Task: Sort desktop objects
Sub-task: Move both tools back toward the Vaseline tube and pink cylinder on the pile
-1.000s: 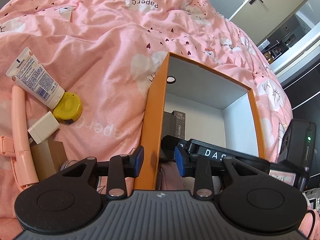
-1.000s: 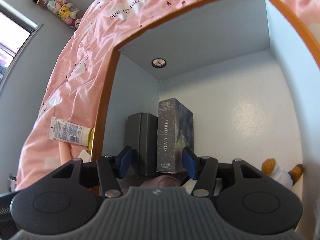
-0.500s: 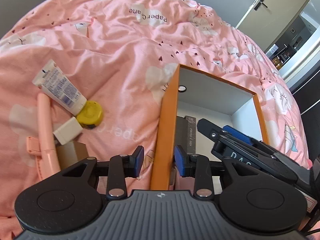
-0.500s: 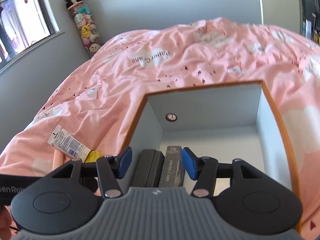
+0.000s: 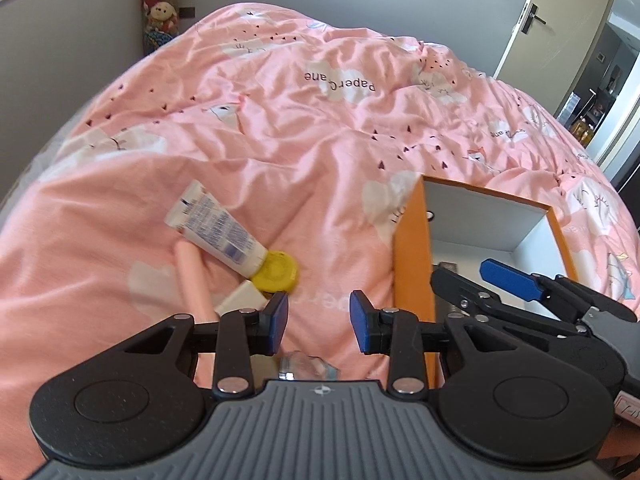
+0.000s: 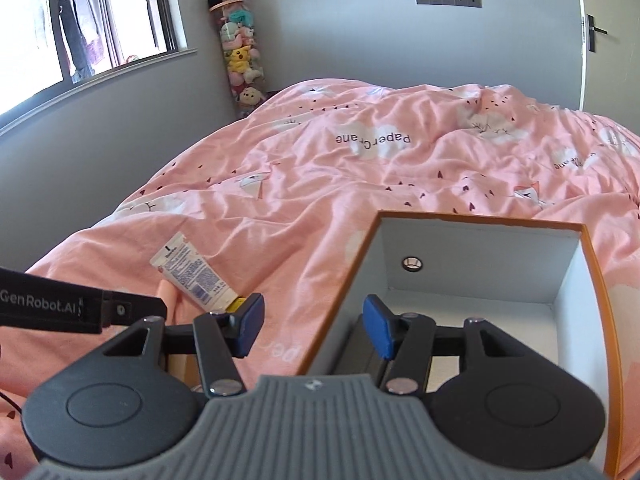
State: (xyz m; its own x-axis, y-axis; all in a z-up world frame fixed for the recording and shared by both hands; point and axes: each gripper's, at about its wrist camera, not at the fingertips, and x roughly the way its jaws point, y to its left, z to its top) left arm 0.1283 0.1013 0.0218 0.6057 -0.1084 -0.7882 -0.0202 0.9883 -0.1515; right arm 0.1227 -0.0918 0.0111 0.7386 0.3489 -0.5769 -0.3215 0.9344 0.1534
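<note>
A: What takes up most of the view?

B: A bed under a pink quilt [image 5: 280, 128] printed with clouds and small hearts. It fills both wrist views, with grey walls behind and a column of plush toys [image 6: 240, 52] in the corner.

A: And on the quilt?

B: An open orange box [image 6: 592, 264] with white inner walls, lying toward the right. Dark box-shaped items [image 6: 360, 344] stand inside against its left wall, mostly hidden behind the tool.

A: Where are the loose things to be sorted?

B: In a cluster left of the box, apart from it. A white tube [image 5: 216, 228] with a yellow cap [image 5: 276, 272] lies aslant across a pink rod [image 5: 194, 280]. A small white block [image 5: 242, 300] sits just beside the cap.

A: The tools?

B: The left tool [image 5: 318, 318] hangs above the quilt between the cluster and the box, jaws partly apart, nothing between its blue pads. The right tool [image 6: 314, 328] straddles the box's left wall from above, jaws moderately wide, also gripping nothing.
</note>
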